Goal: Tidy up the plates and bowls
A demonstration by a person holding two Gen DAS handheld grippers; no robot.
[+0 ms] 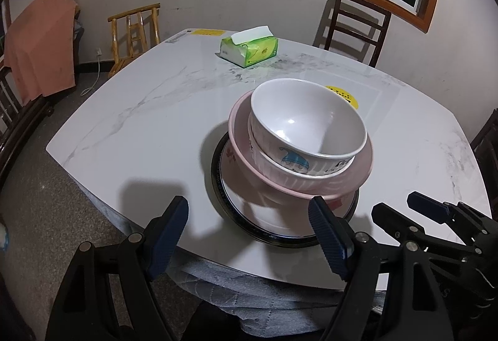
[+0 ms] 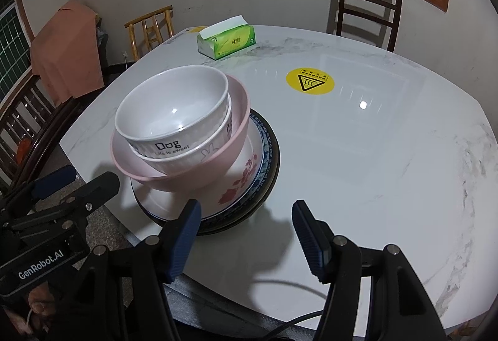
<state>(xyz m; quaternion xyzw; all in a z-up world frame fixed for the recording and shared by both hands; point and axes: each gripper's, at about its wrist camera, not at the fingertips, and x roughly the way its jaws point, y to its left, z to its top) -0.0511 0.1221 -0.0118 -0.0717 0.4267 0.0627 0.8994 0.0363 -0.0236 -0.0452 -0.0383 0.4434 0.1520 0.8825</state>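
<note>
Left wrist view: left tool (image 1: 249, 232) open, empty; right tool (image 2: 246, 232) likewise. Beyond, on the worktop (image 2: 389, 154), nested bowls (image 2: 174, 123) hide most of the stacked plates (image 2: 249, 182); the lower bowls' count is unclear.

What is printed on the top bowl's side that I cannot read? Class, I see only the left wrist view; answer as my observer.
Observer: The white bowl reads "Dog" in black letters.
Operator: And the yellow sticker behind the stack?
Observer: The yellow sticker shows a black warning triangle with wavy lines.
Operator: Any marking on my left tool?
Observer: The left tool bears a "GenRobot.AI" label.
</note>
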